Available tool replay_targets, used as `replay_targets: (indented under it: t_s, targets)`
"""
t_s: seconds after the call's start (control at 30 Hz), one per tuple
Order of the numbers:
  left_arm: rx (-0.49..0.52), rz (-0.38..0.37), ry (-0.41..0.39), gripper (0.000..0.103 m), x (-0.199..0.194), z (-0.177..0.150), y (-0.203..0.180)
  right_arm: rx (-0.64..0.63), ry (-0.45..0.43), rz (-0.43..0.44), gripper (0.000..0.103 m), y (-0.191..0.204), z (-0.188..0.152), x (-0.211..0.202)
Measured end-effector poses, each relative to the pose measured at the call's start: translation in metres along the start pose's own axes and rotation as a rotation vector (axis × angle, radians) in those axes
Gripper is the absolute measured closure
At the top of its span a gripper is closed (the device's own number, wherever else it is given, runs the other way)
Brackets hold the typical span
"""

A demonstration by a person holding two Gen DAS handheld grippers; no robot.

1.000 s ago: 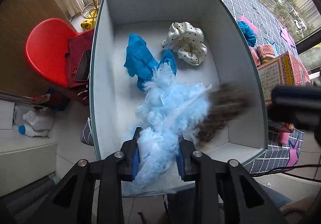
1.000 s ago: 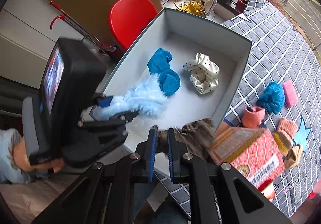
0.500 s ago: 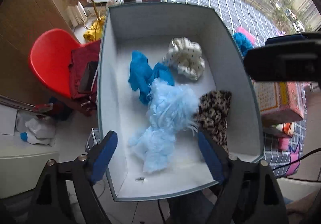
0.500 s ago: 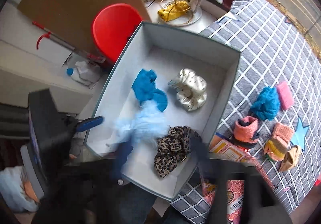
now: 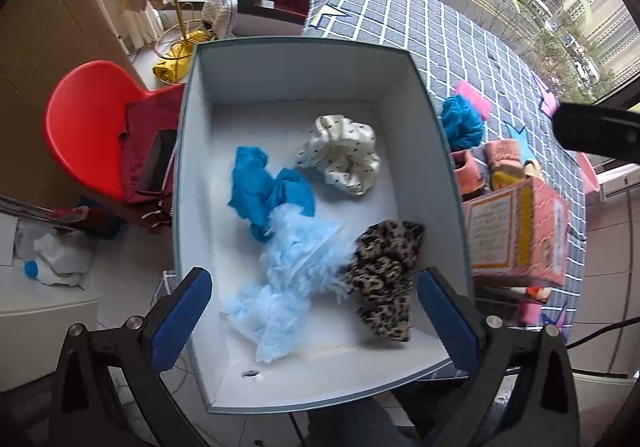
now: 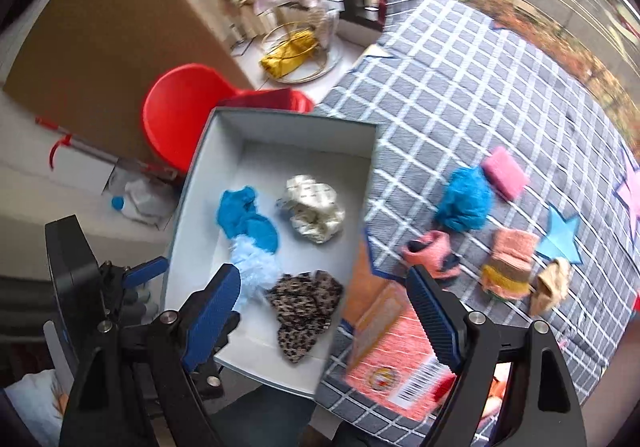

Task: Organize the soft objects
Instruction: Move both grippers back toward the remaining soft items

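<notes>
Hovering above the white box point(image 5: 420, 95), left gripper point(image 5: 314, 317) with jaws opening to nearly full spread and nothing pressed between the blue pads; right gripper point(image 6: 324, 311) likewise wide apart and empty, hanging over the box's near corner and the pink carton point(image 6: 394, 359) beside it. Lying loose on the box floor: pale blue feathery tuft point(image 5: 296, 271), leopard-print scrunchie point(image 5: 386, 279) touching its right side, bright blue cloth point(image 5: 264, 191) just behind, cream dotted scrunchie point(image 5: 340, 159) a little apart. Waiting on the checked cloth point(image 6: 460, 87) outside the box: a teal fluffy piece point(image 6: 464, 203), a pink sponge point(image 6: 504, 171), salmon knitted socks point(image 6: 430, 253) and a tan bit at the far right. Judging by looks, all featherweight, limp and squashy, nothing breakable, little risk of slipping off ribbed pads but apt to snag or trail. Best taken by pinching down into the thickest bunched middle, closing almost fully, rather than nipping a stray edge or wisp.
</notes>
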State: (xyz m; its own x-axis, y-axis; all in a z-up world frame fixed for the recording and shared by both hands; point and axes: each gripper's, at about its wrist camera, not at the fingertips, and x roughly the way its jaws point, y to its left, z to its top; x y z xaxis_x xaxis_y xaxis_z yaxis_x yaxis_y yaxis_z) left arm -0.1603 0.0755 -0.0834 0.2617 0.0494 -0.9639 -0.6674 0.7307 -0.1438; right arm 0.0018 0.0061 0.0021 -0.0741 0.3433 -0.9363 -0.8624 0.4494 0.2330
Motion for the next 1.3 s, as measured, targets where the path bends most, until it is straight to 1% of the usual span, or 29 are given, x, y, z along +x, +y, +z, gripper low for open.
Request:
replay_targets:
  t_s: [0.13,0.23,0.3,0.4,0.53,0.63,0.77,0.87,0.97,1.1,1.17,1.2,1.23,1.3]
  targets:
    - [0.033,-0.016,0.009,0.000,-0.004,0.014,-0.017,0.086,-0.026,-0.036,0.017,-0.040,-0.008,-0.019]
    - [0.088,-0.016,0.000,0.000,-0.007,0.025,-0.038,0.176,-0.033,-0.064,0.017,-0.081,-0.022,-0.032]
    - [0.131,-0.013,-0.004,0.000,-0.008,0.031,-0.054,0.259,-0.032,-0.079,0.017,-0.111,-0.034,-0.038]
    - [0.196,-0.022,-0.005,0.000,-0.008,0.039,-0.082,0.406,-0.016,-0.099,0.017,-0.162,-0.063,-0.042]
    - [0.268,-0.041,0.005,0.000,-0.009,0.049,-0.118,0.546,-0.001,-0.130,0.017,-0.213,-0.102,-0.044]
    - [0.323,-0.045,0.011,0.000,-0.010,0.056,-0.146,0.628,0.021,-0.147,0.017,-0.242,-0.135,-0.043]
    - [0.390,-0.051,0.022,0.000,-0.009,0.061,-0.182,0.699,0.064,-0.158,0.017,-0.265,-0.177,-0.032]
    - [0.419,-0.056,0.043,0.000,-0.006,0.067,-0.211,0.708,0.111,-0.153,0.017,-0.268,-0.206,-0.015]
    - [0.421,-0.076,0.075,0.000,0.001,0.075,-0.236,0.699,0.154,-0.134,0.017,-0.264,-0.230,0.004]
    - [0.424,-0.080,0.117,0.000,0.018,0.082,-0.269,0.649,0.190,-0.113,0.017,-0.252,-0.252,0.027]
    - [0.423,-0.077,0.149,0.000,0.030,0.084,-0.282,0.583,0.192,-0.117,0.017,-0.244,-0.256,0.036]
    - [0.422,-0.078,0.166,0.000,0.038,0.085,-0.289,0.527,0.184,-0.130,0.017,-0.239,-0.258,0.040]
    - [0.420,-0.073,0.178,0.000,0.044,0.086,-0.294,0.466,0.176,-0.151,0.017,-0.234,-0.258,0.043]
    - [0.414,-0.057,0.201,0.000,0.060,0.088,-0.303,0.301,0.160,-0.195,0.017,-0.221,-0.256,0.048]
